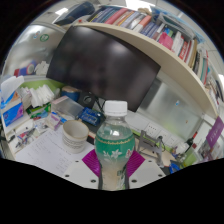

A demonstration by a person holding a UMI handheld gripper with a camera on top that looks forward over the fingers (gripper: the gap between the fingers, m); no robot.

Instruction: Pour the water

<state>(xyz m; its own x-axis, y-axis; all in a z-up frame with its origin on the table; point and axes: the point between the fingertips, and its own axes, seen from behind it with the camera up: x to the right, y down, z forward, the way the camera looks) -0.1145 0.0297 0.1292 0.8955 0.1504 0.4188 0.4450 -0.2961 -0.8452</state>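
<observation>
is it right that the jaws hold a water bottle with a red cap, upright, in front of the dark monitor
Not quite: the cap is white, not red, as the gripper view shows. The rest holds: the water bottle stands upright between the jaws of the gripper, whose pink pads press on it at both sides, in front of the dark monitor.

- The tool (113,168) pointed forward, its two fingers rising from the 6 o'clock side of the gripper view.
- Only the coloured inner pads (91,163) showed plainly, one toward 7 o'clock and one toward 5 o'clock.
- The pads sat close against either side of a water bottle (114,143), which stood upright between them.
- Both fingers appeared to press on it, with no gap visible.
</observation>
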